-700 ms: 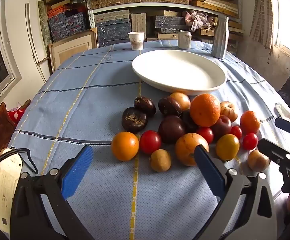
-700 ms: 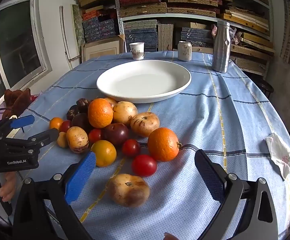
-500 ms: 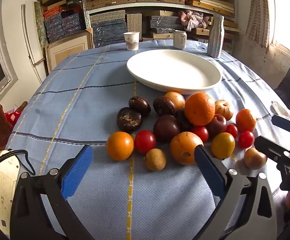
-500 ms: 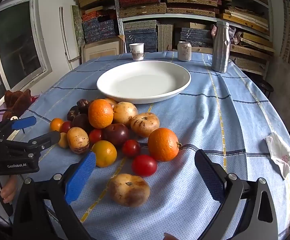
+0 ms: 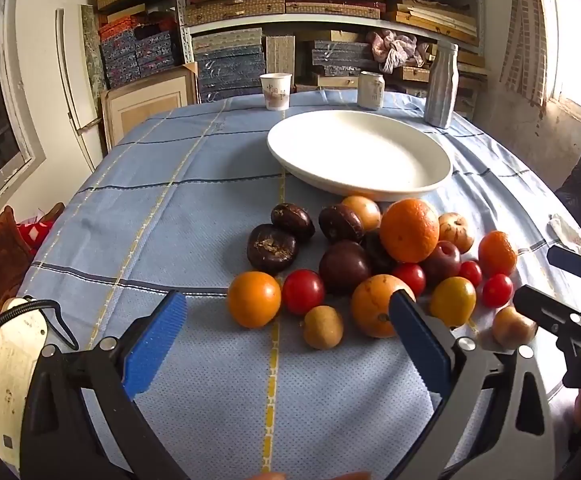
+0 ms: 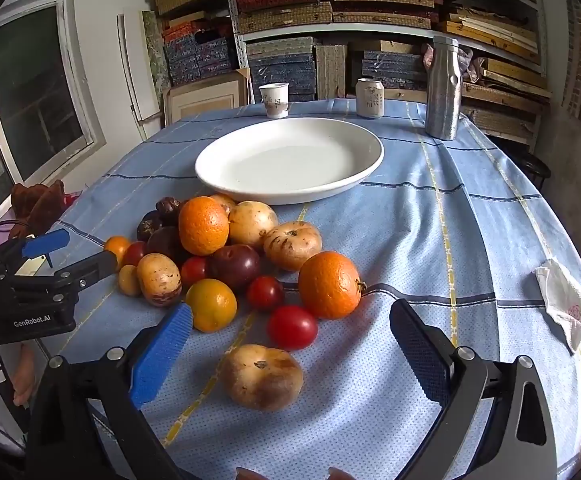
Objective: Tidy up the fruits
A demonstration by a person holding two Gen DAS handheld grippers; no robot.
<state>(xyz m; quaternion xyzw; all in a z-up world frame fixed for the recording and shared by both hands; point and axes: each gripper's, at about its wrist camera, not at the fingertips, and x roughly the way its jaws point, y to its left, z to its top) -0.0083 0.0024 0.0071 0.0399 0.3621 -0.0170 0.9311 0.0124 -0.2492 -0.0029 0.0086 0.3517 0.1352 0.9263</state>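
A heap of fruit lies on the blue tablecloth in front of a big white plate (image 5: 430, 176) (image 6: 210, 168), which holds nothing. In the heap are a large orange (image 5: 409, 230) (image 6: 203, 225), dark purple fruits (image 5: 273, 247), red tomatoes (image 5: 303, 291) (image 6: 291, 327) and pale brown fruits (image 6: 261, 377). My left gripper (image 5: 286, 332) hangs open just short of the heap's near edge, nothing between its blue pads. My right gripper (image 6: 290, 344) is open too, with the brown fruit and a tomato lying in the gap between its fingers, untouched.
At the table's far edge stand a paper cup (image 5: 275, 91) (image 6: 274, 100), a can (image 5: 370, 90) (image 6: 369, 98) and a metal bottle (image 5: 442, 84) (image 6: 443, 88). A crumpled tissue (image 6: 566, 304) lies at the right. Shelves of boxes fill the back wall.
The left wrist view has swung slightly, so the plate and fruit sit a little differently in it. The right gripper has barely moved. Both grippers stay open.
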